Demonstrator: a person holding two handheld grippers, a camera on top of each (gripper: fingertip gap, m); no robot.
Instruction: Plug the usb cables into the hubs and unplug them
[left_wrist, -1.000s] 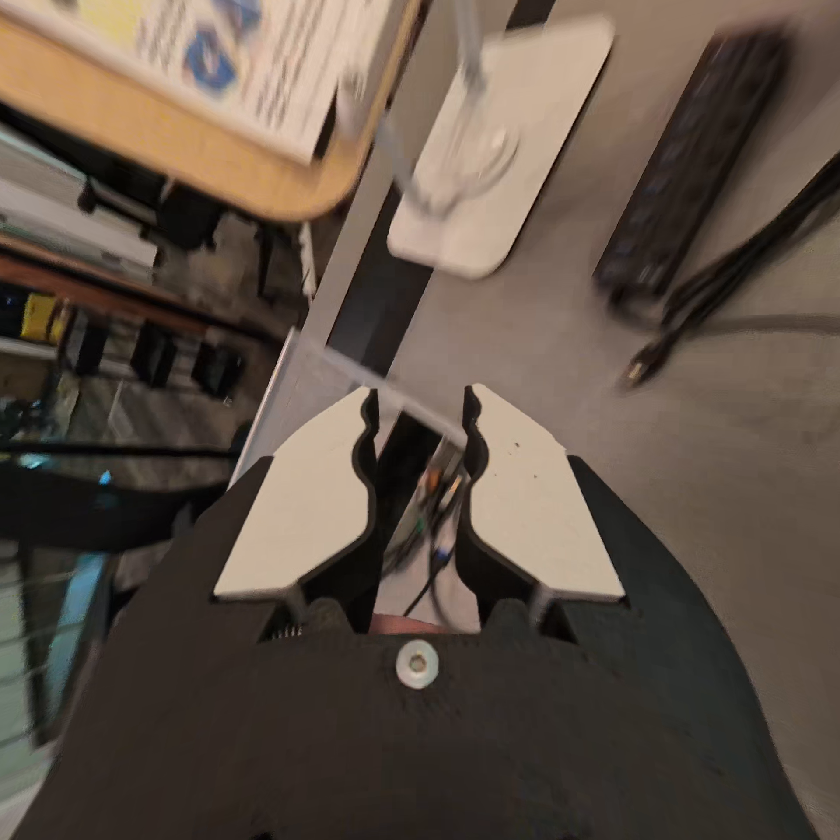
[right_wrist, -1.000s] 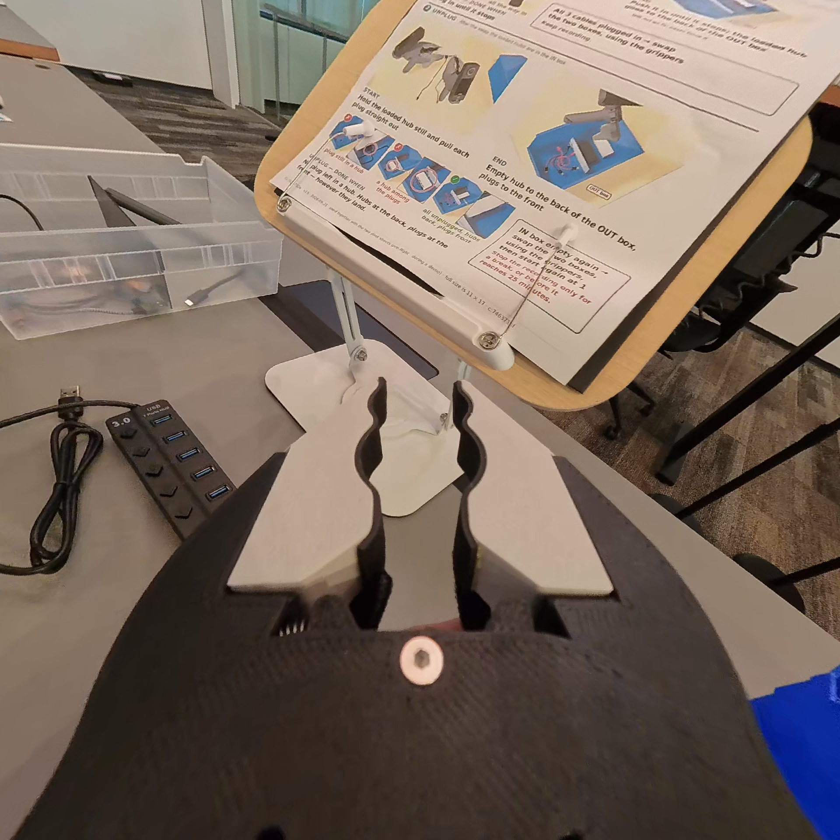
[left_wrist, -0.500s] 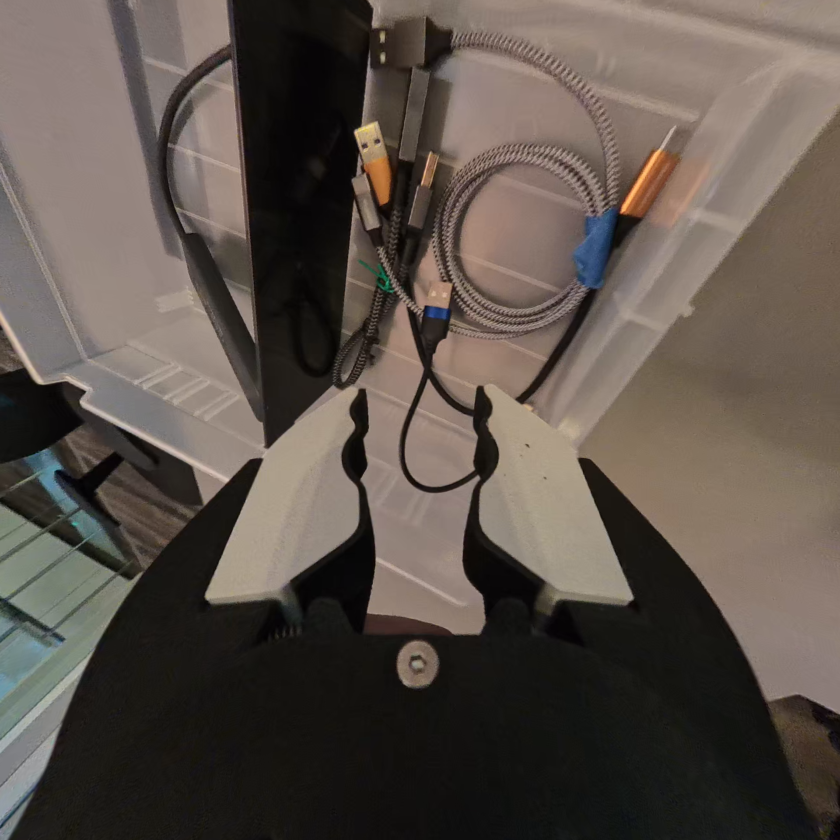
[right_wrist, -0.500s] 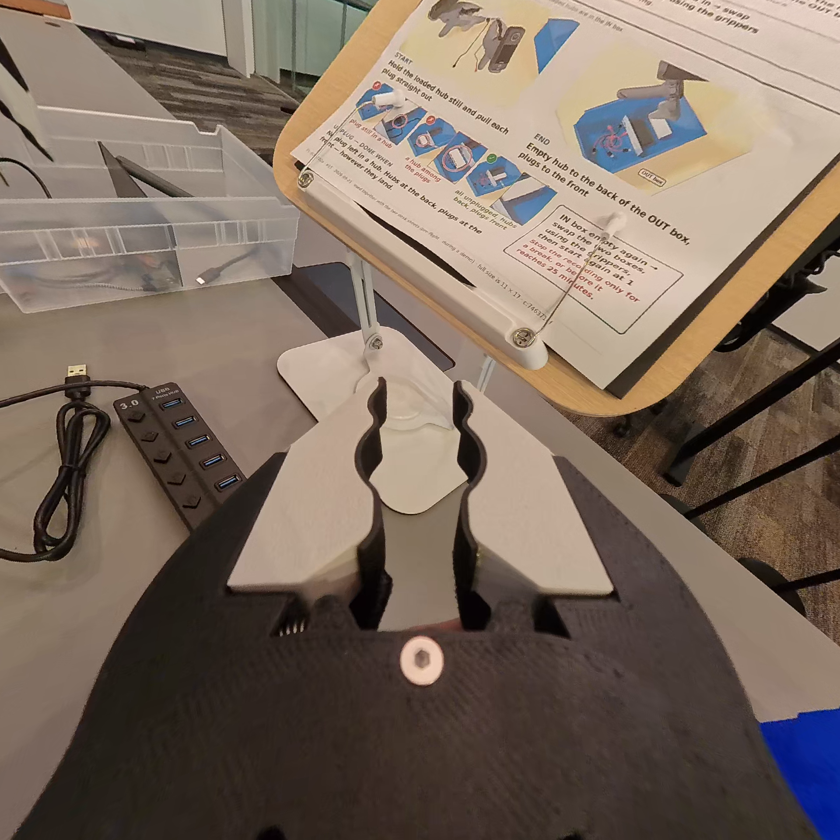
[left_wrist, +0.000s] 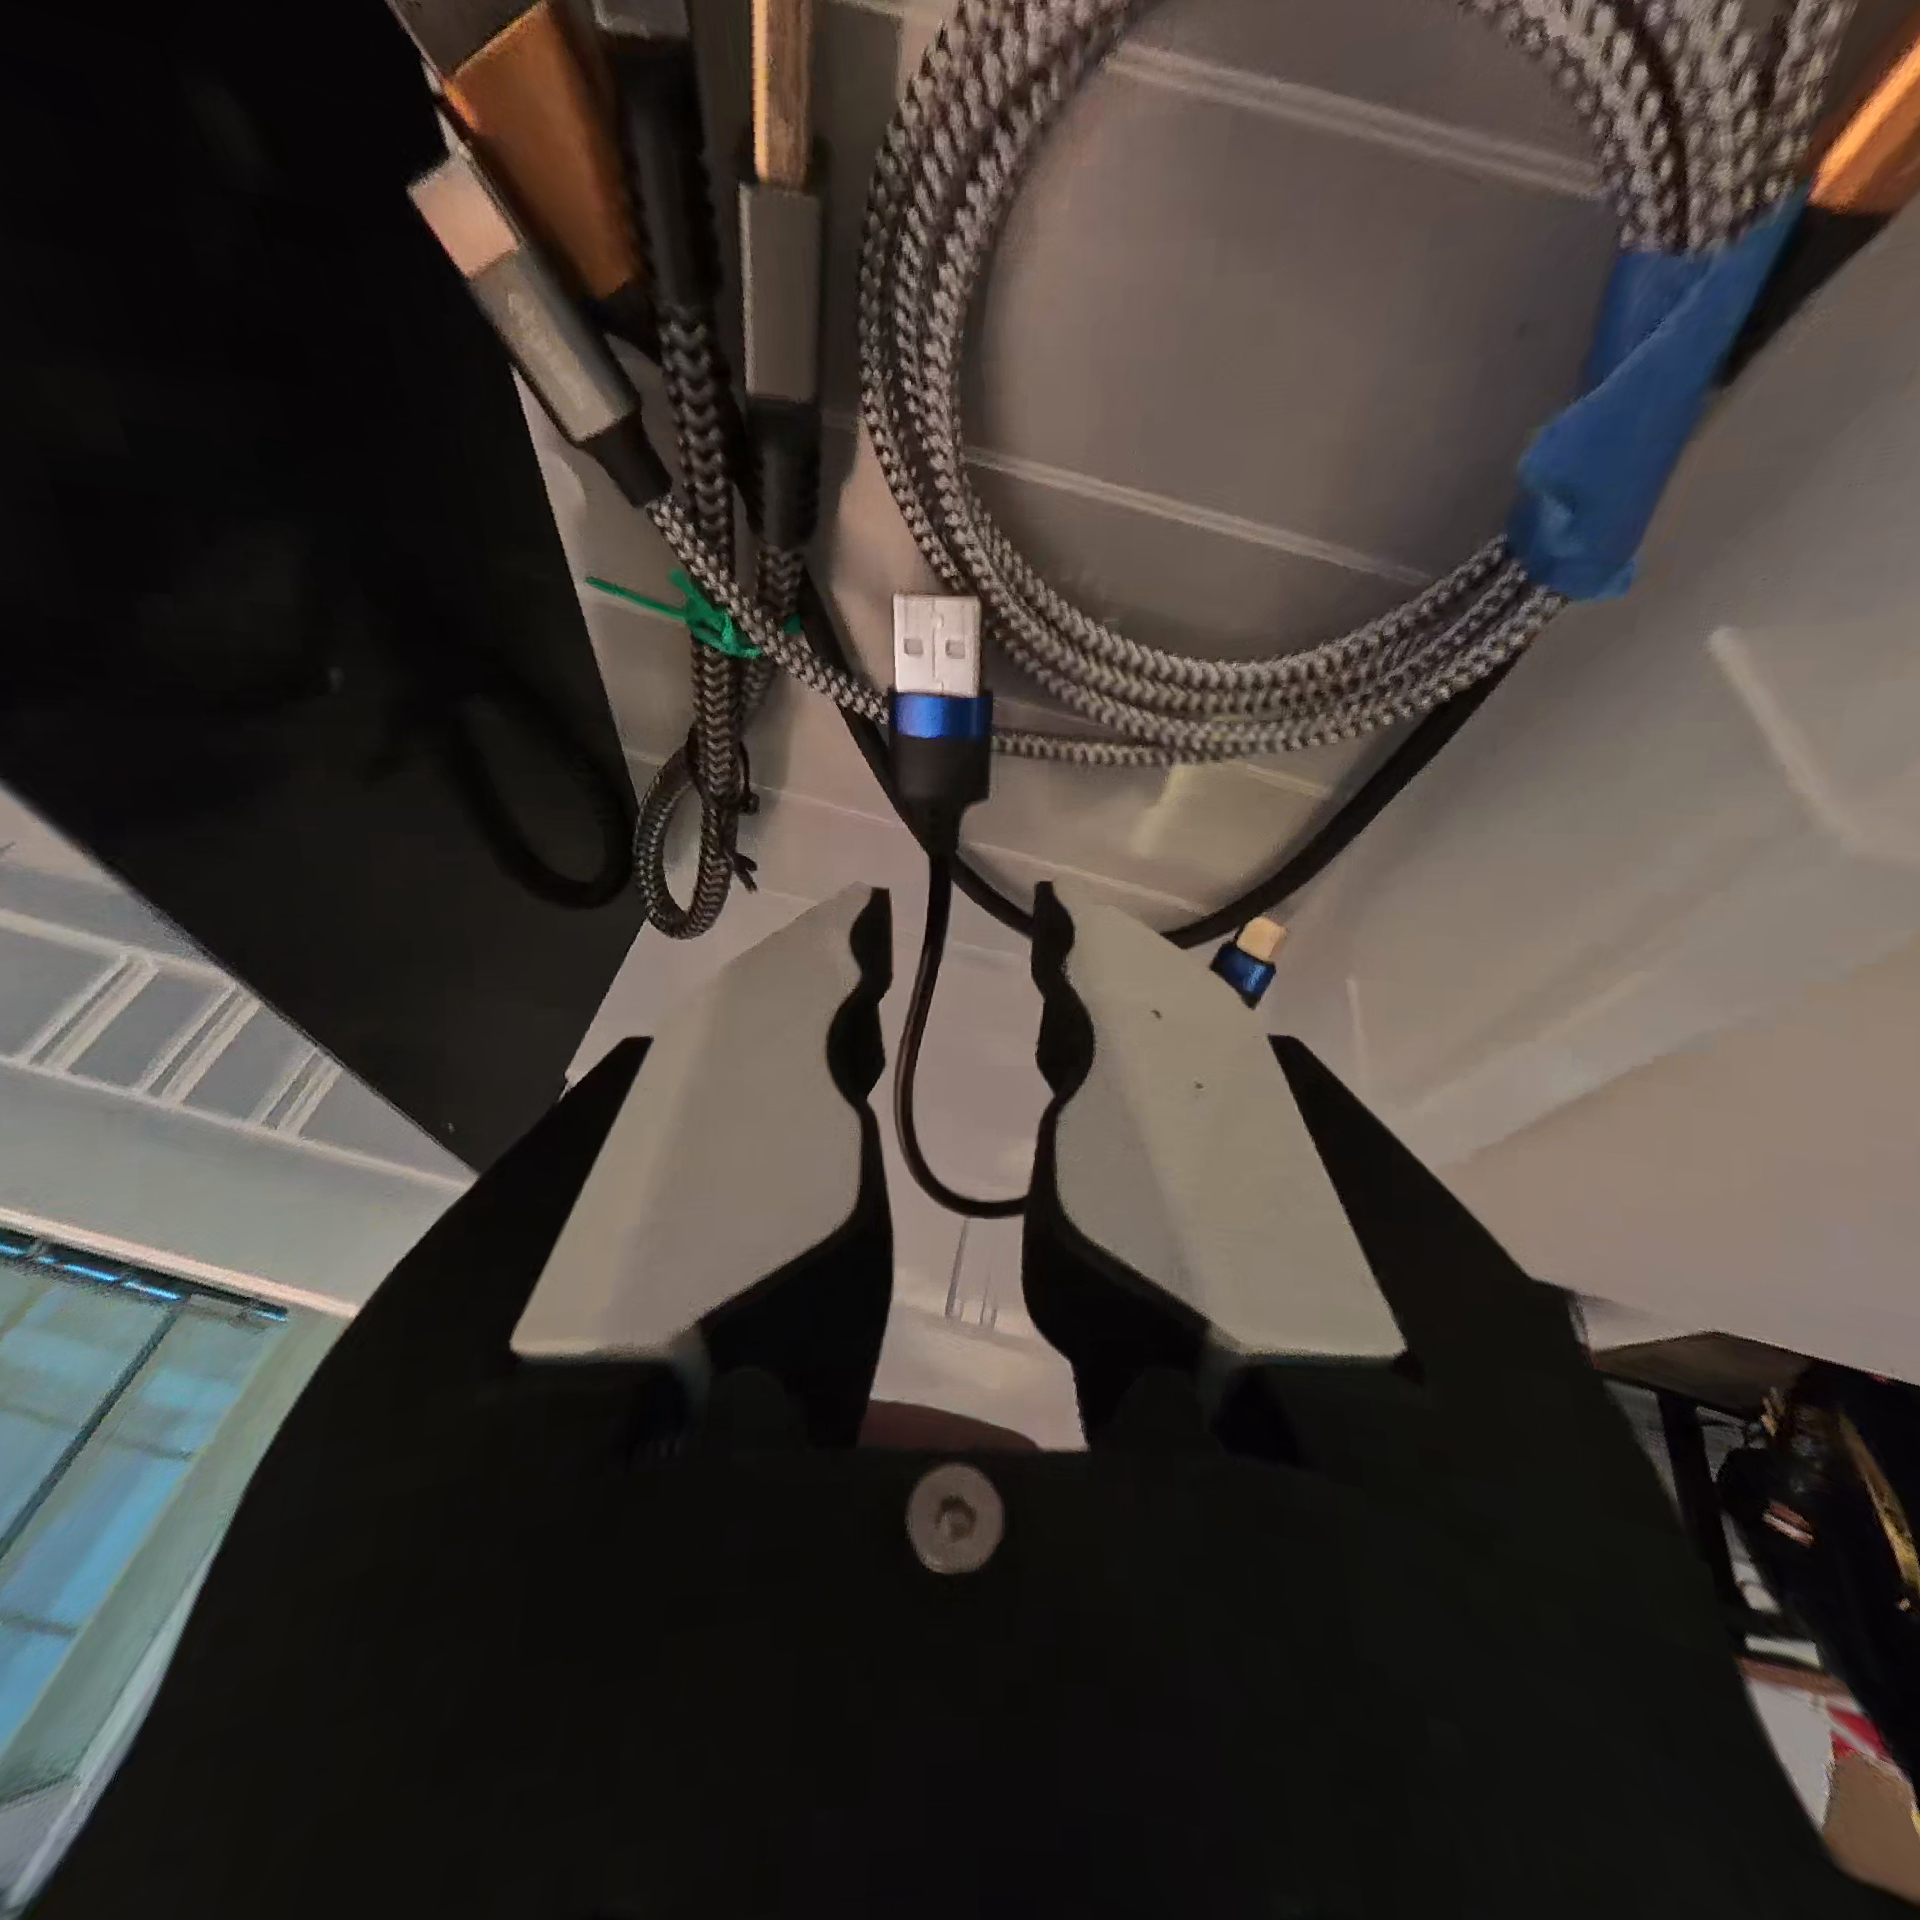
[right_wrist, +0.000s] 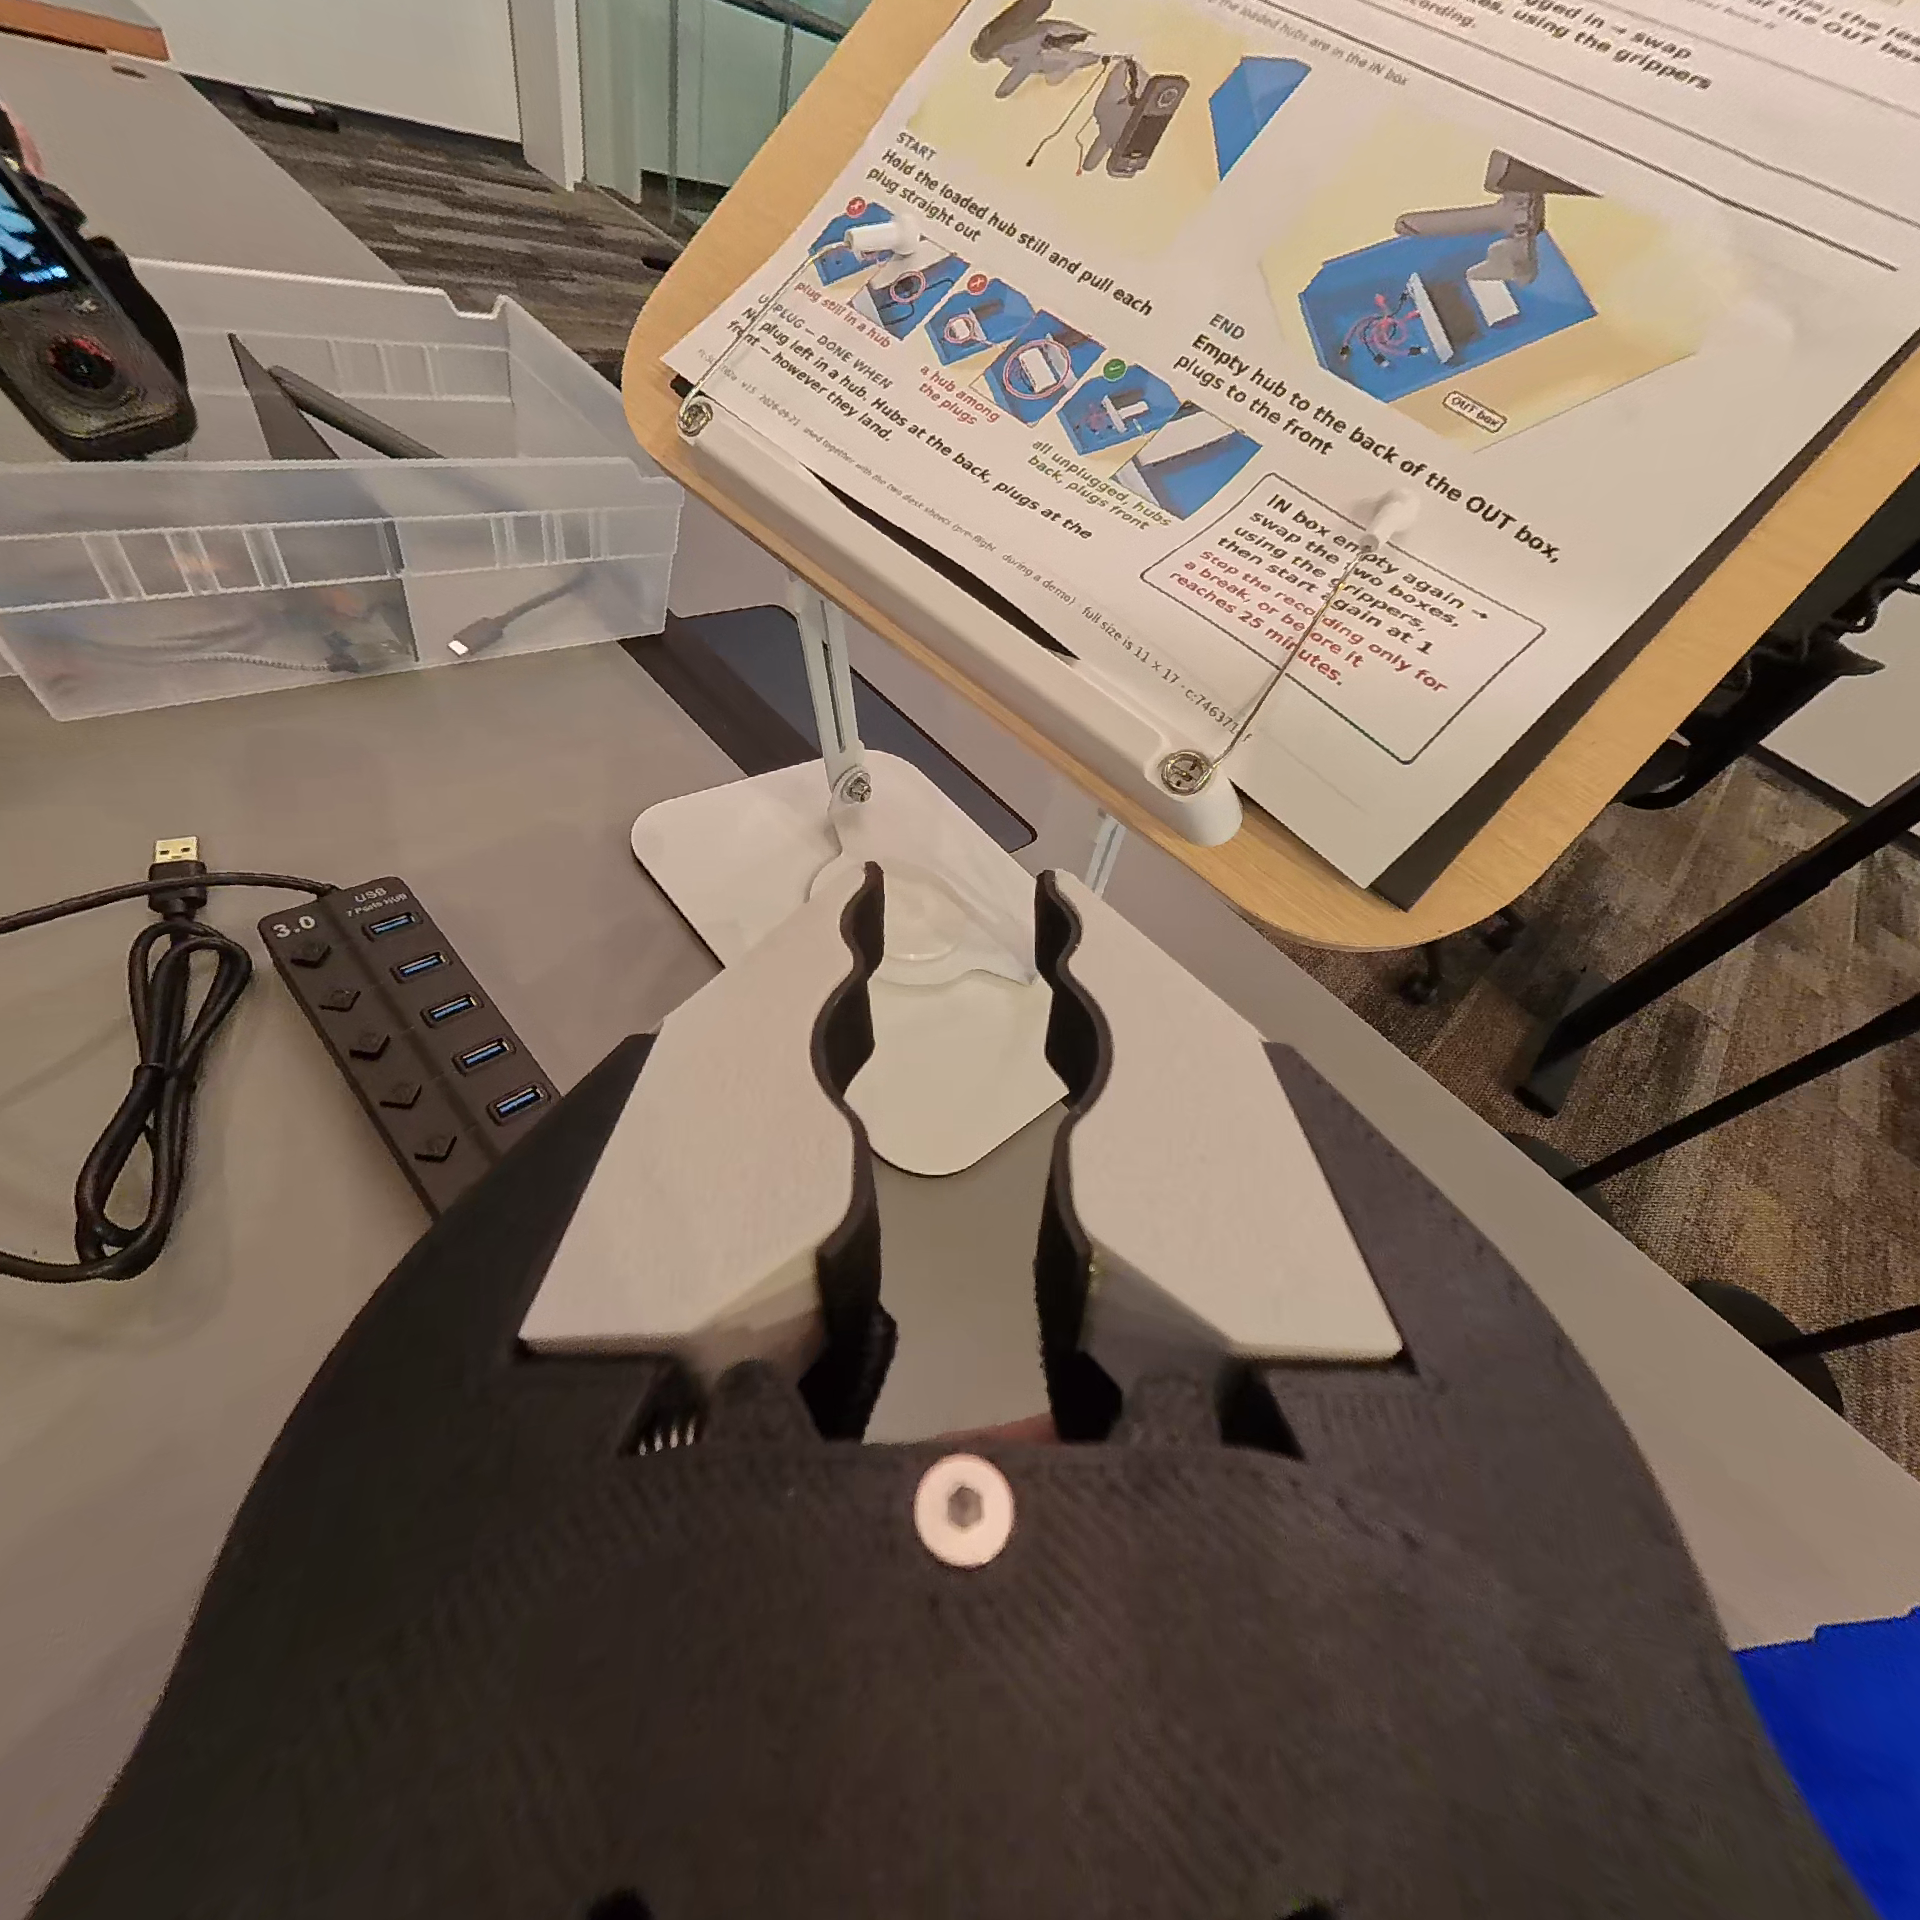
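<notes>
In the left wrist view my left gripper (left_wrist: 956, 904) is open over a clear plastic bin (left_wrist: 1558, 831). A USB plug with a blue collar (left_wrist: 938, 675) lies just ahead of the fingertips, and its thin black cable (left_wrist: 920, 1049) runs between the fingers untouched. A coiled braided cable (left_wrist: 1143, 665) bound with blue tape (left_wrist: 1621, 416), more plugs (left_wrist: 551, 301) and a black divider (left_wrist: 239, 520) fill the bin. In the right wrist view my right gripper (right_wrist: 956, 894) is open and empty above the grey table. A black USB hub (right_wrist: 416, 1029) with blue ports lies left of it, its cord (right_wrist: 156, 1039) coiled beside.
A tilted wooden board with an instruction sheet (right_wrist: 1299, 364) stands on a white base (right_wrist: 935, 1081) just ahead of the right gripper. The clear bin (right_wrist: 312, 561) sits at the back left, with the left gripper's body (right_wrist: 73, 332) over it. A blue object (right_wrist: 1839, 1766) shows at lower right. About 50 cm separates my left fingertips from my right.
My left gripper swung from the table over the bin and came down close to the blue-collared plug. My right gripper drew back and tilted slightly; it stayed open.
</notes>
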